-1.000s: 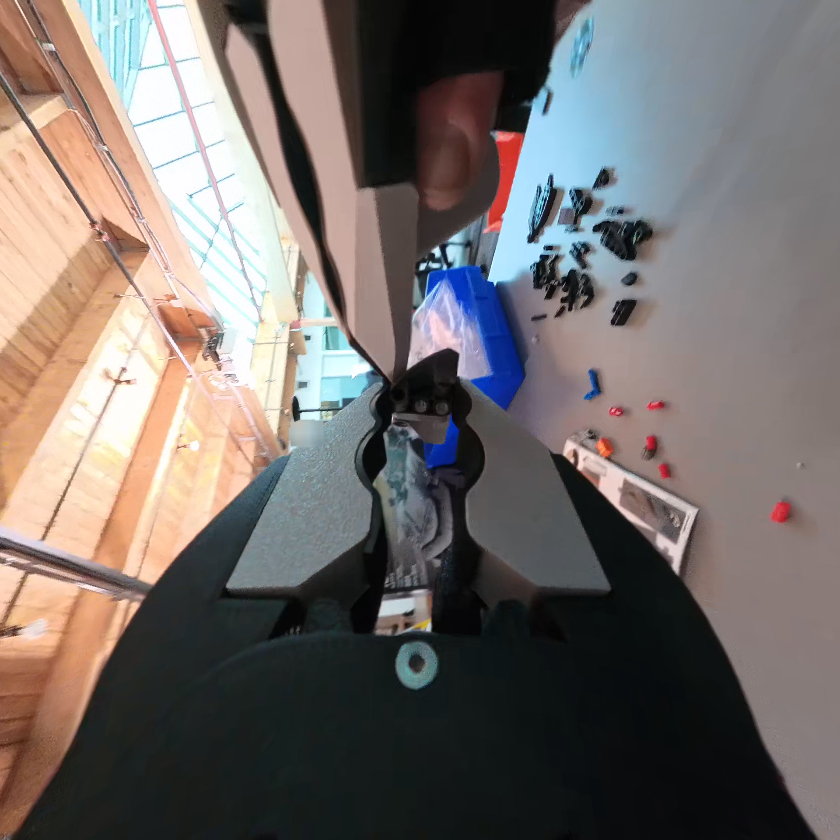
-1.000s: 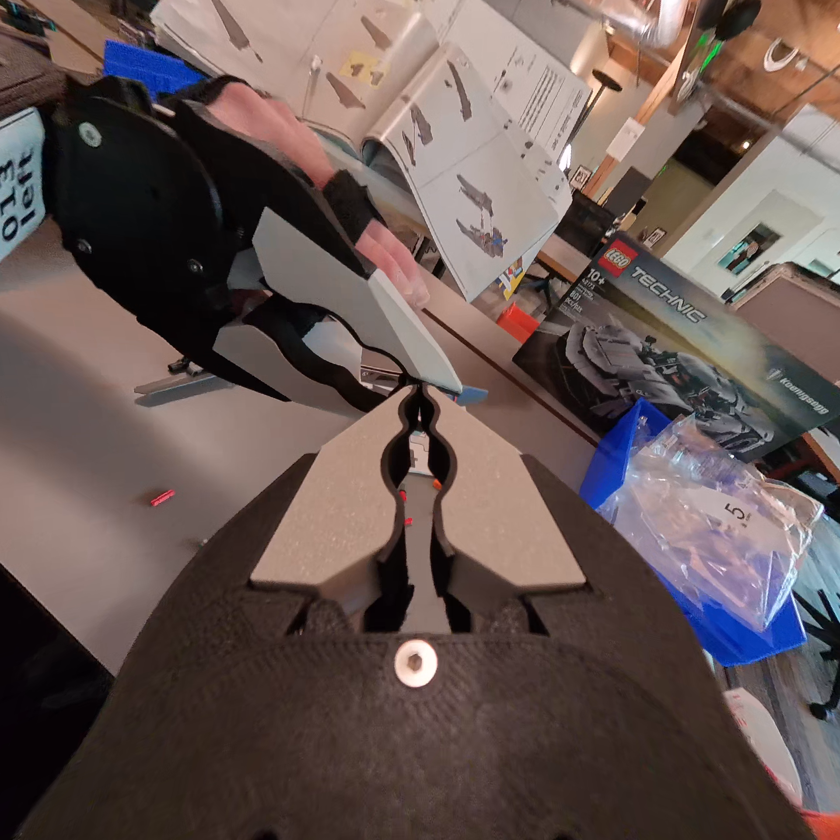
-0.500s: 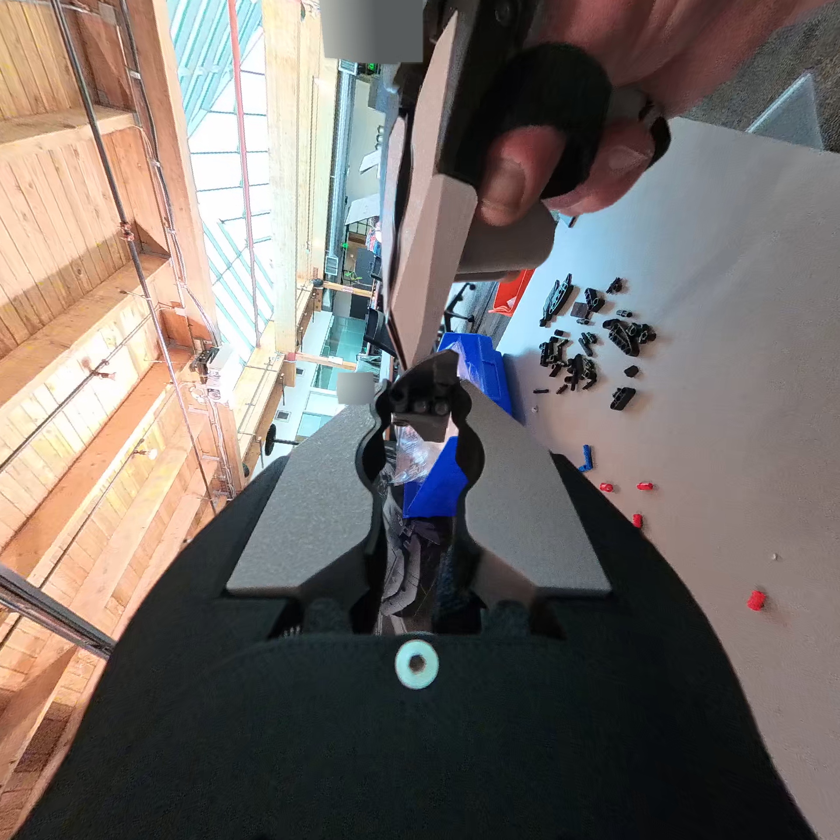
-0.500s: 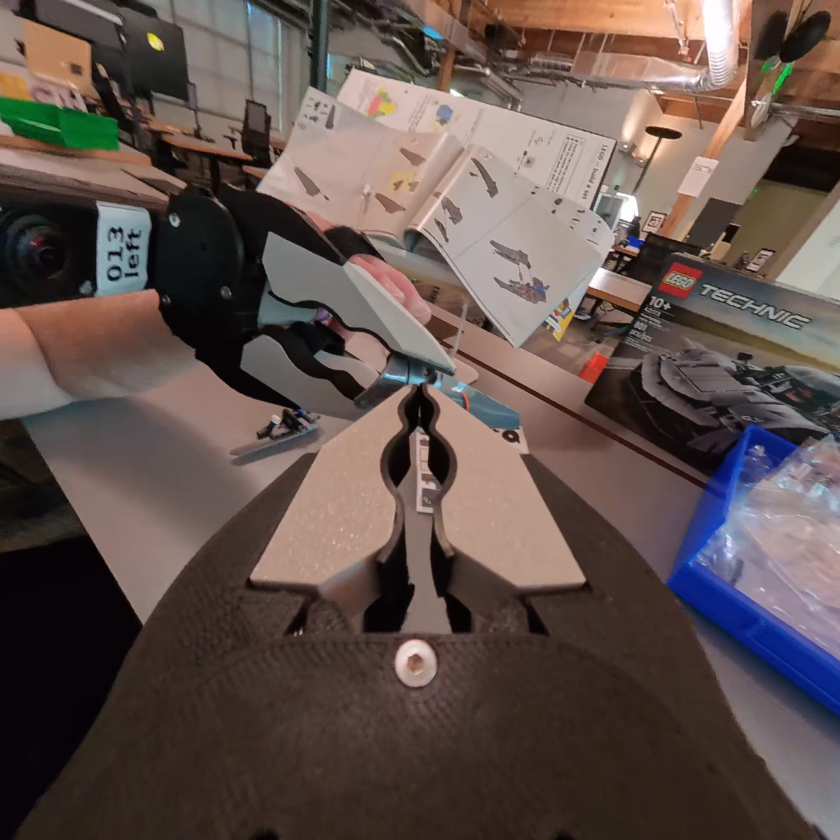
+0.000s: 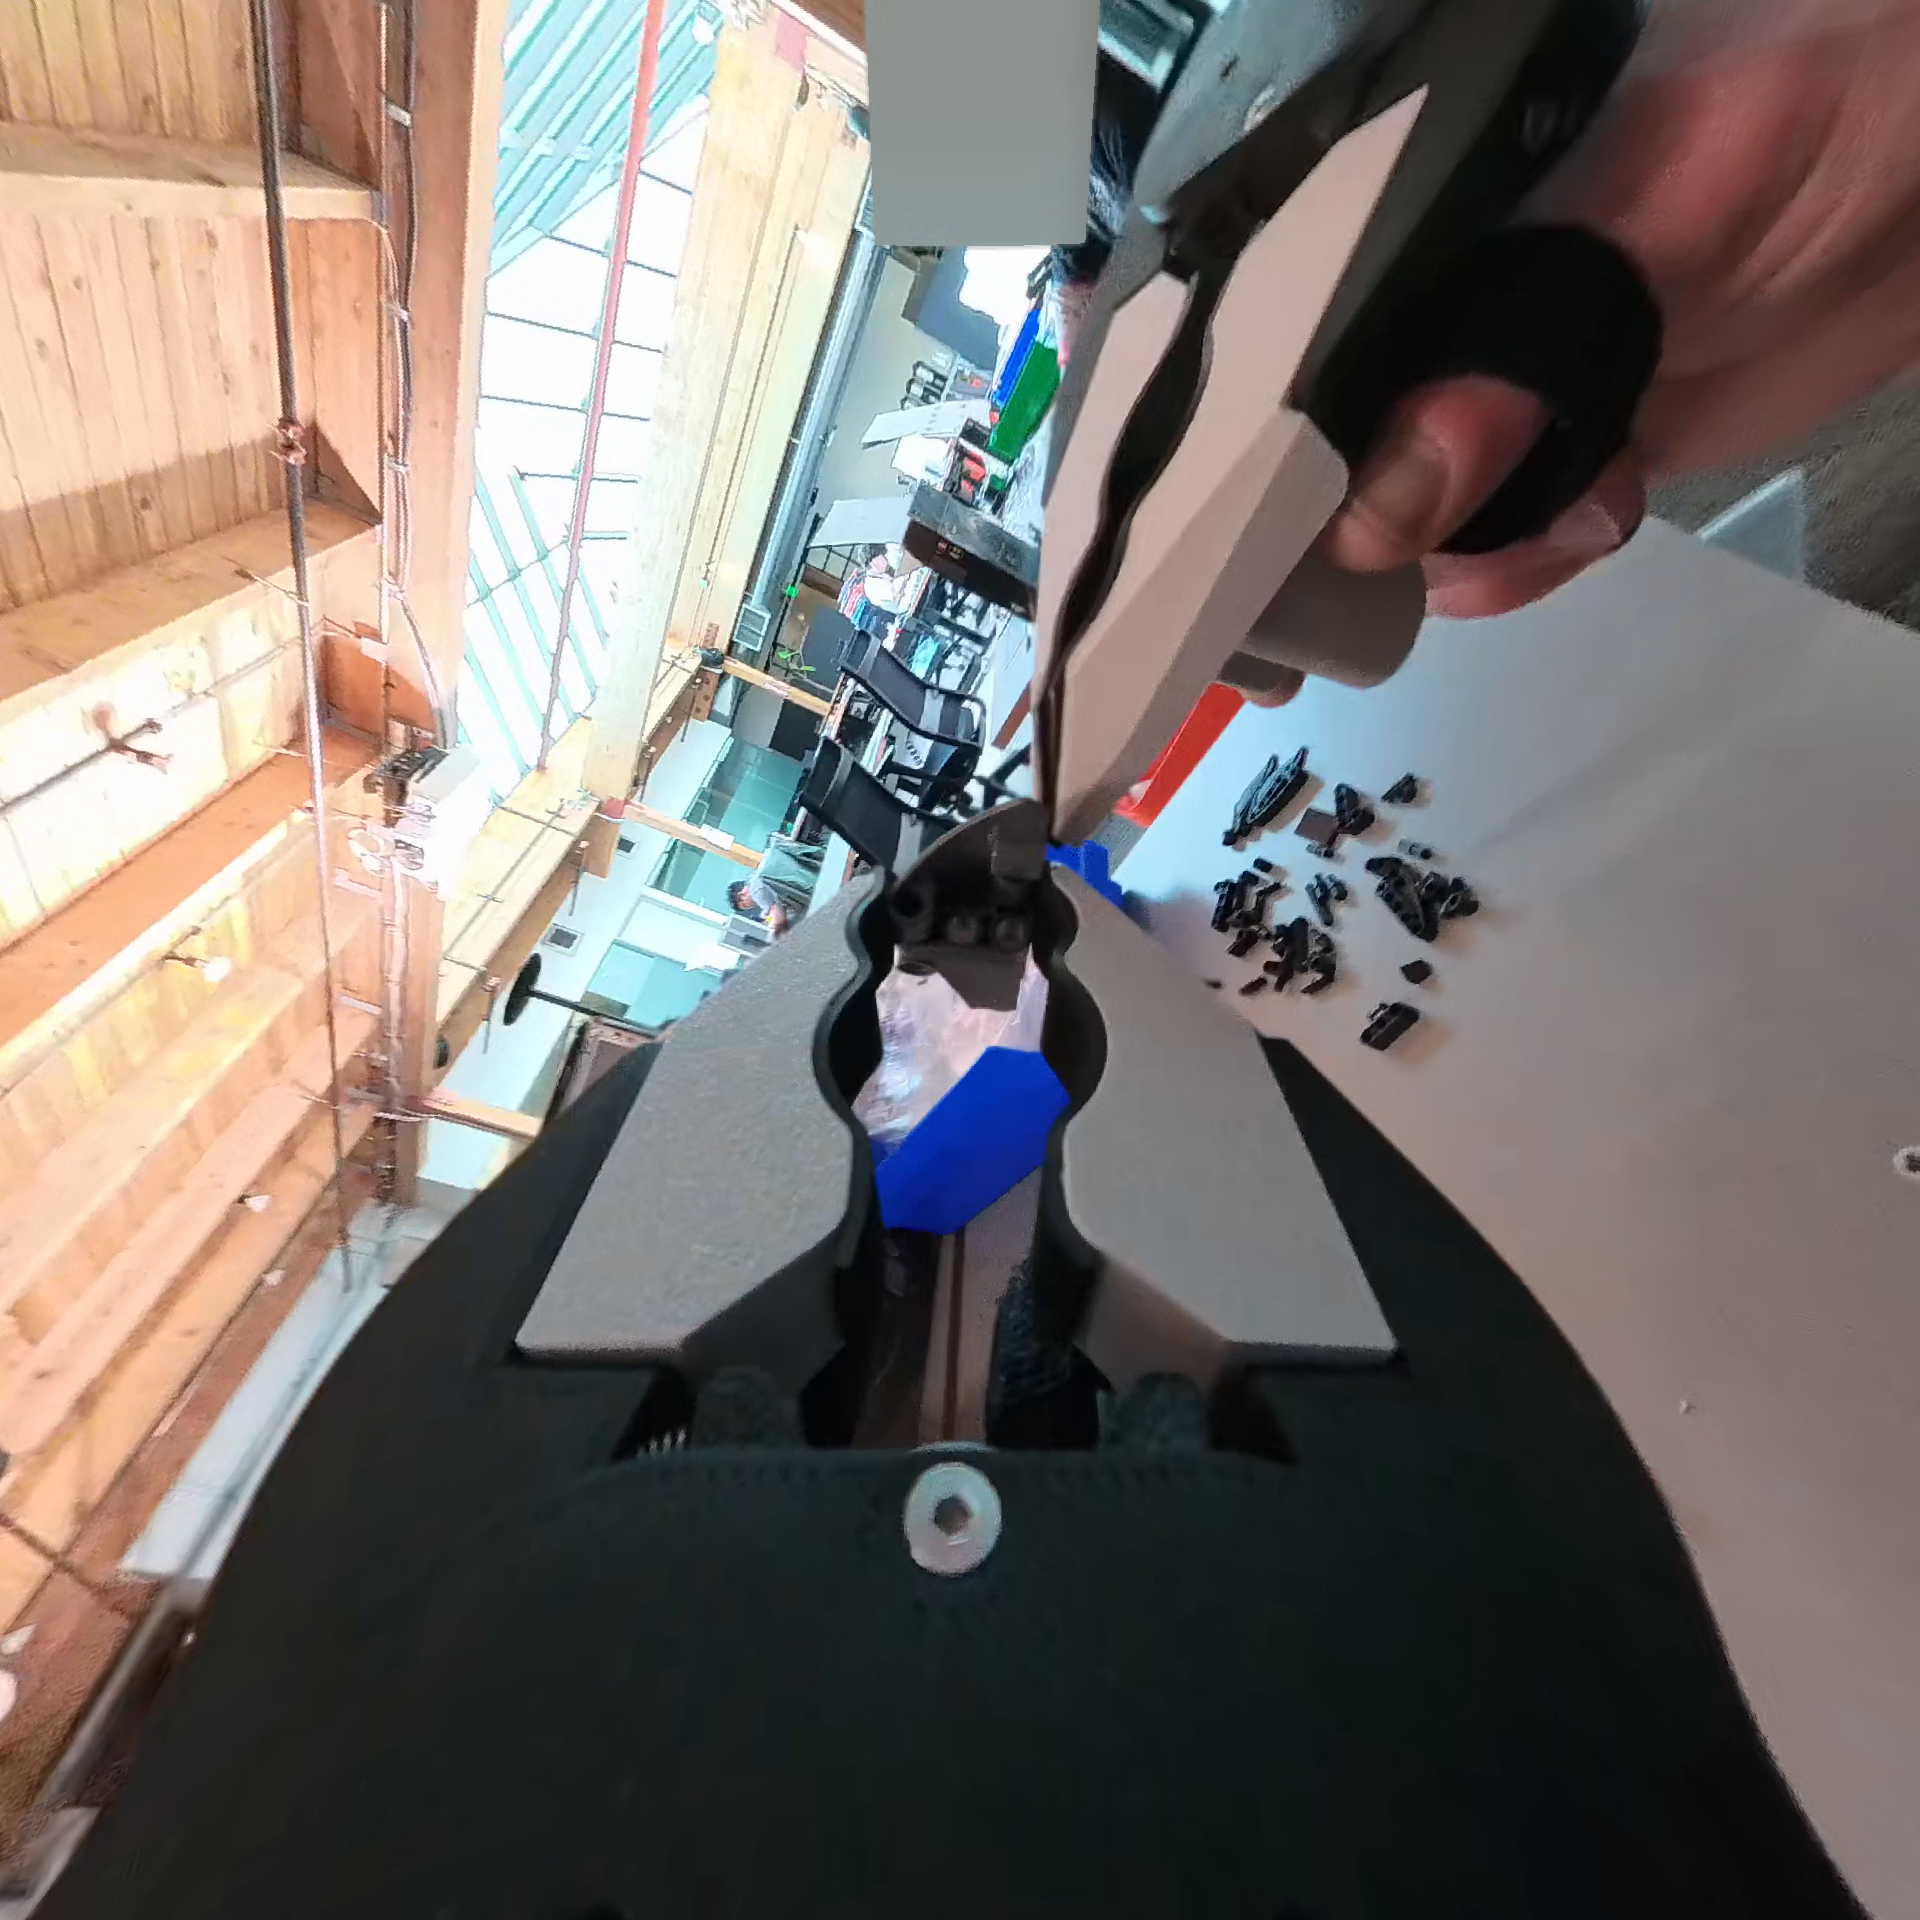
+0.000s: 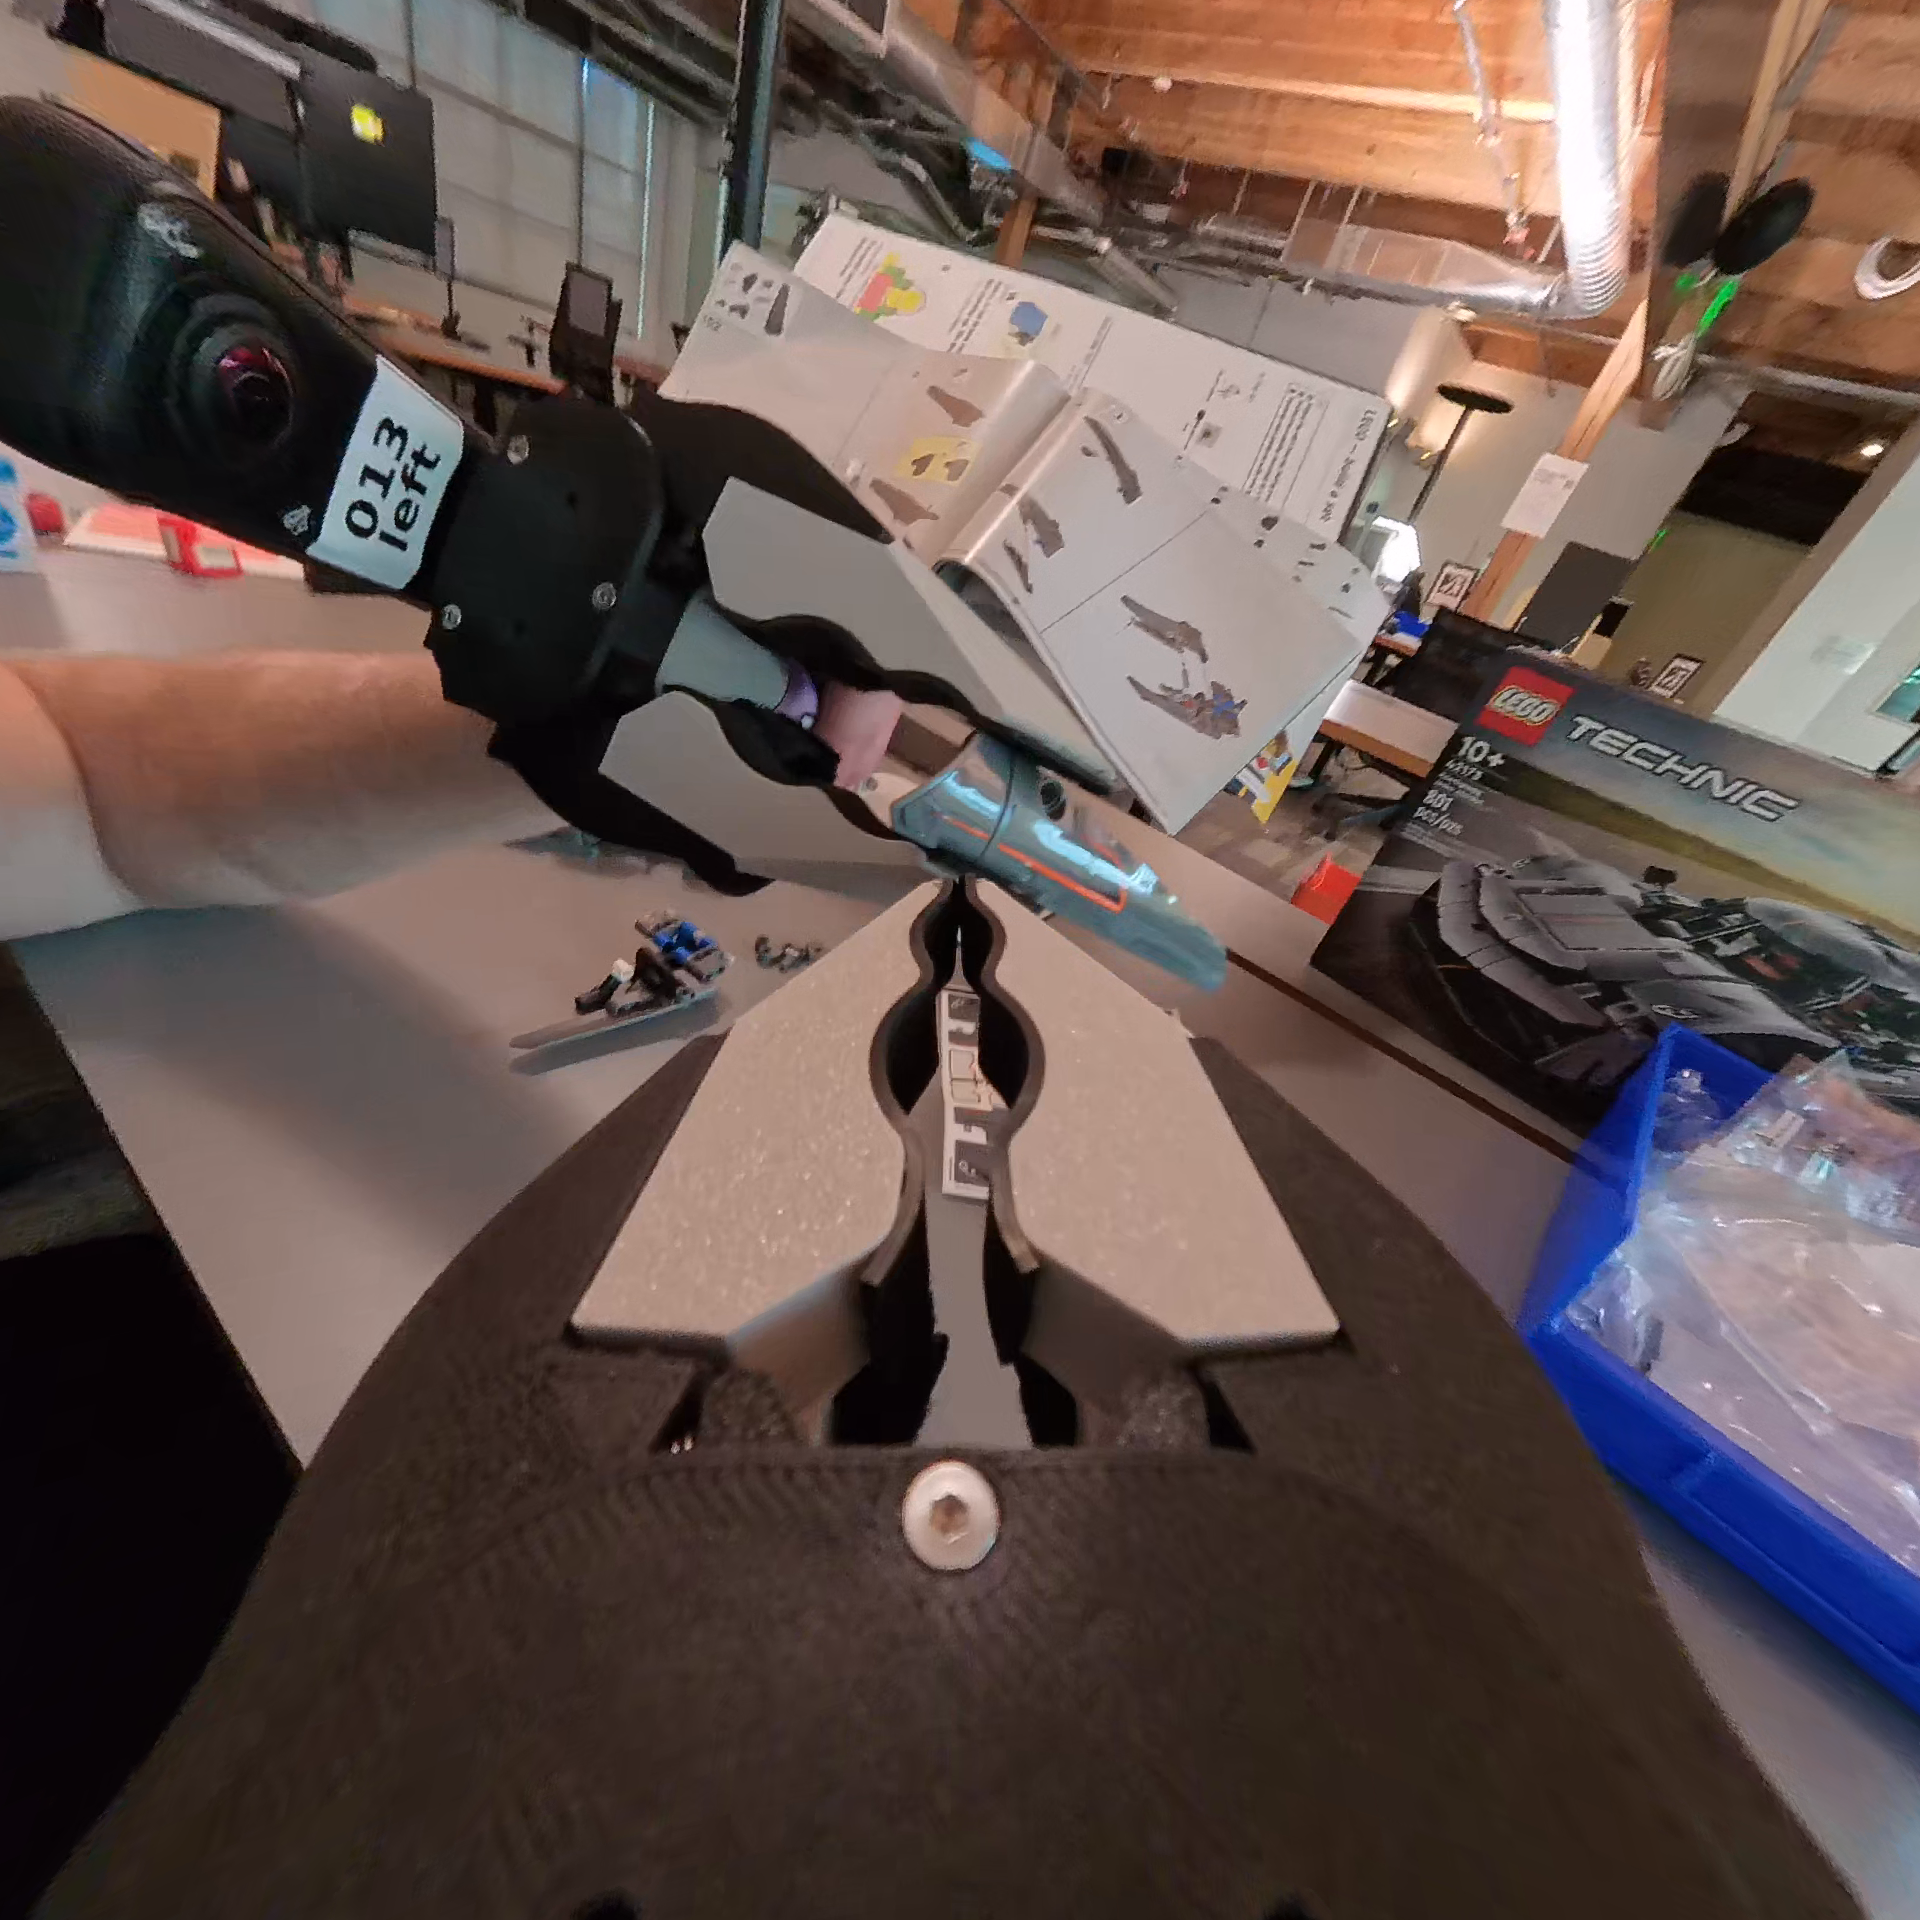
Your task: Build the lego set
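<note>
My left gripper [image 5: 971,896] is shut on a small lego assembly [image 5: 982,935], dark with round pin holes from this side. In the right wrist view the left gripper [image 6: 914,805] holds it above the grey table [image 6: 312,1091], where the assembly [image 6: 1049,868] shows as a long grey panel with an orange stripe. My right gripper [image 6: 956,896] has its jaws together, with its tips just under the panel's near edge. In the left wrist view the right gripper [image 5: 1049,816] comes down from above and its tips touch the assembly's top. I see no part between the right fingers.
A second grey and blue sub-assembly [image 6: 644,987] lies on the table. Loose black parts [image 5: 1340,904] are spread farther off. An open instruction booklet [image 6: 1091,540] stands behind, with the set's box [image 6: 1662,883] to its right. A blue bin [image 6: 1600,1382] holds plastic bags. Less than 4 cm separates the two grippers' tips.
Both grippers stayed tip to tip while turning. The held assembly has swung, and its long striped panel now shows in the right wrist view. The left gripper has shifted up and left there.
</note>
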`<state>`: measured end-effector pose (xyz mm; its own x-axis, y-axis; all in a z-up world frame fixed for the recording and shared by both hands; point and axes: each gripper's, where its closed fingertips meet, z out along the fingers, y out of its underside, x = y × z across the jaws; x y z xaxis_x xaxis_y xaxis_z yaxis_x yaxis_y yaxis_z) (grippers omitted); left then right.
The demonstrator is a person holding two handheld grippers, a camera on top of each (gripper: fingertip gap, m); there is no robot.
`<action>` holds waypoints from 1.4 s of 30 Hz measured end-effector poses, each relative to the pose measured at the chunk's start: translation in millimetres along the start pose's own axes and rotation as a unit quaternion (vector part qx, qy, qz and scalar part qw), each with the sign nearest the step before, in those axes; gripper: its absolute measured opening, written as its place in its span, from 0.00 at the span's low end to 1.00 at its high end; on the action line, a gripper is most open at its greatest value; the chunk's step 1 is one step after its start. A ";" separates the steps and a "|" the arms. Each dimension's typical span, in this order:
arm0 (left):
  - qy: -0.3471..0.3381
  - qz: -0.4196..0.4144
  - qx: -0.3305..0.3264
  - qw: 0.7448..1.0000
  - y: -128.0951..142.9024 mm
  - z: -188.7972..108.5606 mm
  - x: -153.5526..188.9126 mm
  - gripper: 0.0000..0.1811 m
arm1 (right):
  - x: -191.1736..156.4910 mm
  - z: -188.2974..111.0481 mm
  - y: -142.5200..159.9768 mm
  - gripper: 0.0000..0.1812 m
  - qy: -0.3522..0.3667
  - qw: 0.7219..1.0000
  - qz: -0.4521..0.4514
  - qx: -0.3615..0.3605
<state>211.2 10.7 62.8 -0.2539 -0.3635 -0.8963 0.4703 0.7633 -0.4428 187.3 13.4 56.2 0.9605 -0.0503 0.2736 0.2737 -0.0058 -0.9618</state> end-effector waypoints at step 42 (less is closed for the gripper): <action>0.027 -0.082 0.039 0.995 -7.7 -0.7 1.1 0.13 | -4.6 -1.9 -23.4 0.00 -0.023 0.994 -0.001 0.103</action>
<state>206.7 4.8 65.3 -0.3771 -0.4495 -0.8097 0.4818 0.6514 -0.5861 176.4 11.9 77.5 0.9599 -0.0044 0.2801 0.2754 0.1994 -0.9404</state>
